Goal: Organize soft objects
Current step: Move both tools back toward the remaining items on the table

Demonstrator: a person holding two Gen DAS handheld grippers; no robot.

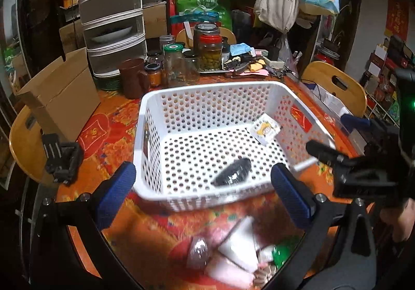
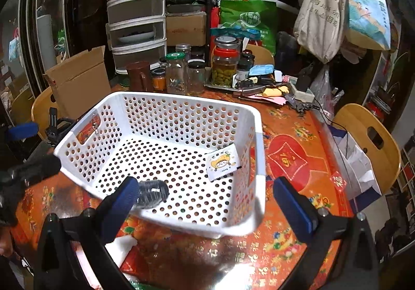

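Observation:
A white perforated basket (image 1: 207, 92) (image 2: 166, 98) stands on the orange patterned table. Inside it lie a small white tissue packet (image 1: 265, 129) (image 2: 223, 162) and a dark crumpled object (image 1: 232, 173) (image 2: 151, 192). My left gripper (image 1: 203, 186) is open and empty, just in front of the basket's near rim. Below it on the table lies a blurred pile of soft items: white packets (image 1: 238, 245), a clear bag (image 1: 198, 253), something green (image 1: 282, 253). My right gripper (image 2: 207, 199) is open and empty over the basket's near corner. A white packet (image 2: 120, 248) lies under its left finger.
Glass jars (image 1: 210, 53) (image 2: 225, 66), a brown mug (image 1: 133, 77), a cardboard box (image 1: 62, 98) and a drawer tower (image 1: 111, 17) crowd the table's far side. Wooden chairs (image 1: 334, 87) (image 2: 368, 139) stand around. The right gripper's body (image 1: 376, 173) shows in the left wrist view.

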